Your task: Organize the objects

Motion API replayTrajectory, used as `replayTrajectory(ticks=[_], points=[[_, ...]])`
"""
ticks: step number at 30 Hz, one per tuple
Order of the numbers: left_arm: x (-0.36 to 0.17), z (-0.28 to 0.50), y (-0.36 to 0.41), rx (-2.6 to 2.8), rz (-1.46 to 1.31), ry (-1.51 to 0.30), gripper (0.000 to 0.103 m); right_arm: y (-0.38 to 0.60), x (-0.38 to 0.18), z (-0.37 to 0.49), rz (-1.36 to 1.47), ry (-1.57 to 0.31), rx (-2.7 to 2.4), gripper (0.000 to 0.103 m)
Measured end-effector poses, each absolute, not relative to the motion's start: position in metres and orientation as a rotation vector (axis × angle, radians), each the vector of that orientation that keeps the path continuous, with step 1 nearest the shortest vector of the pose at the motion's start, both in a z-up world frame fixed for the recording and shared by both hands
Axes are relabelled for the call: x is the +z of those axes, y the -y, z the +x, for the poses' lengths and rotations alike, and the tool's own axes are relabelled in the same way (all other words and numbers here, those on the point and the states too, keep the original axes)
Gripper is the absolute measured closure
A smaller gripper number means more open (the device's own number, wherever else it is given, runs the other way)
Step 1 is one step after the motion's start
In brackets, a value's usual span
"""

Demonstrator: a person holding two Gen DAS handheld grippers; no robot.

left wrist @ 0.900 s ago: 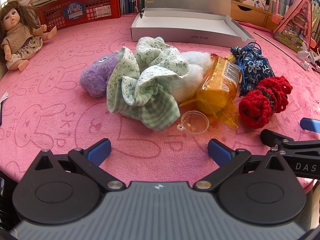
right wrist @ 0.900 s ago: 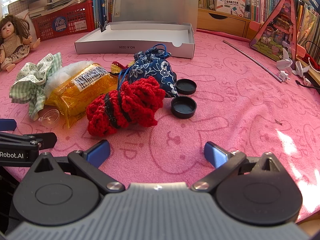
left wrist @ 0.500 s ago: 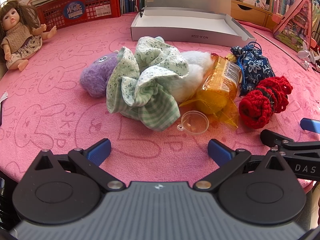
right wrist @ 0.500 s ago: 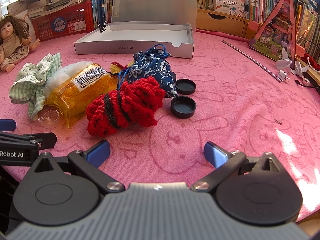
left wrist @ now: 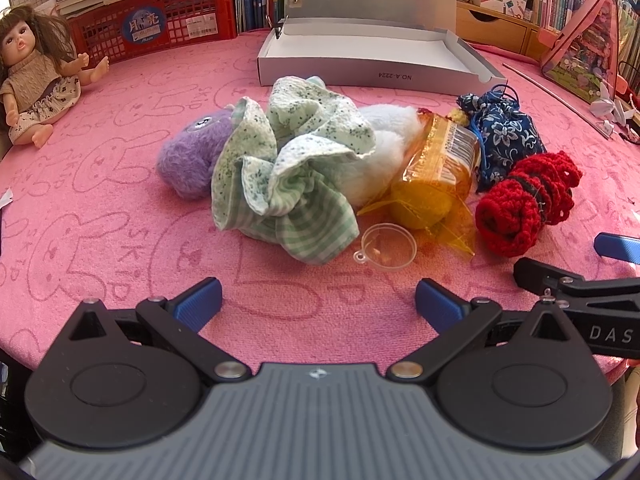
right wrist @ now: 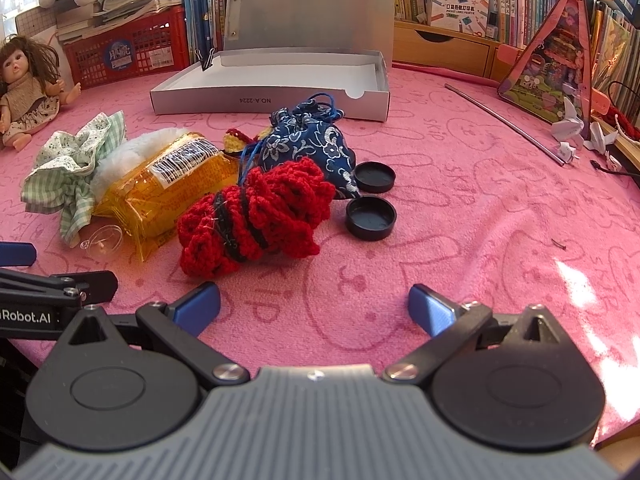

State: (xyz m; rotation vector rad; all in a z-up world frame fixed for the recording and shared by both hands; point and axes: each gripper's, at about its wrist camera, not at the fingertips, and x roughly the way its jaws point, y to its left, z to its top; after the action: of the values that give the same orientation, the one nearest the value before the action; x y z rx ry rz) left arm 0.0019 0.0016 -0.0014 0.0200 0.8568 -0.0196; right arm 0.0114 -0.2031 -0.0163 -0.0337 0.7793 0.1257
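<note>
A pile lies mid-table on the pink cloth: a purple plush [left wrist: 188,160], a green cloth bundle [left wrist: 292,168], a white plush [left wrist: 384,148], a yellow packet [left wrist: 436,176], a blue floral pouch [left wrist: 504,140], a red crochet roll [left wrist: 524,200] and a clear funnel [left wrist: 386,246]. An open white box [left wrist: 372,64] stands behind. My left gripper [left wrist: 318,302] is open and empty, near the front edge. My right gripper [right wrist: 314,308] is open and empty, just in front of the red roll [right wrist: 252,220]. Two black caps [right wrist: 372,196] lie right of the pouch [right wrist: 312,148].
A doll [left wrist: 36,76] sits at the far left. A red basket [left wrist: 156,28] and books line the back. A metal rod [right wrist: 504,124], a pink triangular case [right wrist: 552,64] and paper cranes [right wrist: 572,132] are at the right.
</note>
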Motion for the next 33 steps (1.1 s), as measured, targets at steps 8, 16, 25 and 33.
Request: replayTrajectory(ticks=[8,16,25,33], points=[[0.001,0.001,-0.008,-0.051,0.012,-0.846,0.000,0.201,-0.011,0.012,-0.017,-0.775,0.148,0.000],[0.032,-0.014,-0.019,-0.099,-0.024,-0.716,0.000,0.200,0.001,0.009,0.004,-0.726,0.178,0.000],[0.047,-0.006,-0.026,-0.115,-0.043,-0.673,0.011,0.193,0.007,0.017,0.028,-0.706,0.209,0.005],[0.031,0.014,-0.029,-0.085,-0.038,-0.727,0.028,0.185,0.005,0.027,-0.007,-0.695,0.195,0.009]])
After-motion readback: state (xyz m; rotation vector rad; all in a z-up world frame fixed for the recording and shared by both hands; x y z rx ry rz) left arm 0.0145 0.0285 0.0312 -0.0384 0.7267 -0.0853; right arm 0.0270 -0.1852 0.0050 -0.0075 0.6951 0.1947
